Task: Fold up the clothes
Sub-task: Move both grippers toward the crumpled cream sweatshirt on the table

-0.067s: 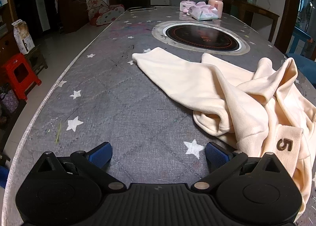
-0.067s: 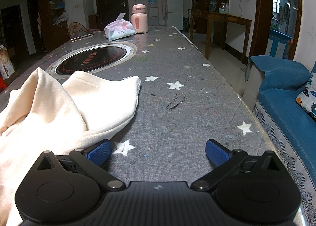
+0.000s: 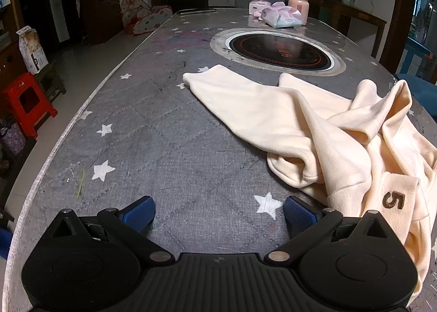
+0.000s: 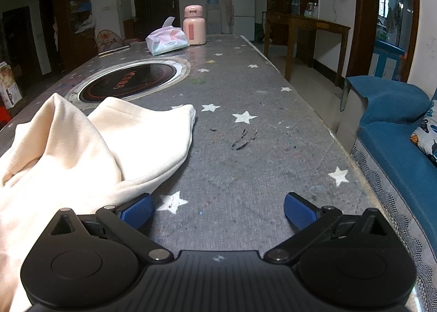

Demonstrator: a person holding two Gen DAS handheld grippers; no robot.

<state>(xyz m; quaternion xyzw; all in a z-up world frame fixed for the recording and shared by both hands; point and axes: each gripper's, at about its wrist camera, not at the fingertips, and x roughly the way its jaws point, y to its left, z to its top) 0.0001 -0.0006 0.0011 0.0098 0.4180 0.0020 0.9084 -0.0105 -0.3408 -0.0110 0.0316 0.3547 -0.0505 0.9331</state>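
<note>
Cream fleece, that's what we're looking at: one garment heaped on the grey starred surface, bunched and rumpled, nothing folded yet. One long flat panel of it reaches out toward the round black hob set into the surface, and a brown "5" patch sits on the near edge.

Left tool hangs over bare surface just left of the heap, jaws spread wide, nothing between them. Right tool is on the other side, also spread wide and empty; its left pad sits right at the cloth's hem, and whether it touches is hard to say.

So, by my reading, this is the very start: the approach, before any grip. The next move calls for each tool to find an edge or corner of the garment, pinch it, and draw the cloth out flat before a fold can begin. The tissue pack and pink flask stand well away at the far end, no trouble there.
</note>
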